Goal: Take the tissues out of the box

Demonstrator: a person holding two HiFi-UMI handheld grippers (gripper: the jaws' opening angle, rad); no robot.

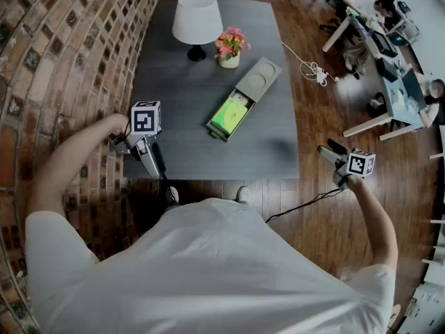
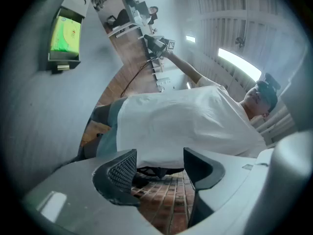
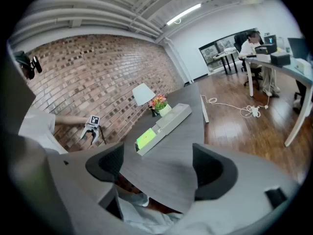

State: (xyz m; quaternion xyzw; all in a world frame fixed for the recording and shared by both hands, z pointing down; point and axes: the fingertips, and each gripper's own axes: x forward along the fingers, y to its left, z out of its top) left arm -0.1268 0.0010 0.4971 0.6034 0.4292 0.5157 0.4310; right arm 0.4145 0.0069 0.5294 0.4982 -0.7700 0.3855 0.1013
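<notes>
— Where is the tissue box [image 1: 245,97]?
— Around the middle of the table [image 1: 208,152], lying at a slant, its tray slid out toward the near edge with the green tissue pack [image 1: 229,115] showing.
— And your grippers?
— Both released, jaws apart and empty. My left gripper [image 1: 154,162] hangs off the near left corner, and my right gripper [image 1: 328,149] off the near right.

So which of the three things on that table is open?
The long grey box: one end lies uncovered, showing a bright green pack. The white lamp and the flower pot stand beyond it.
</notes>
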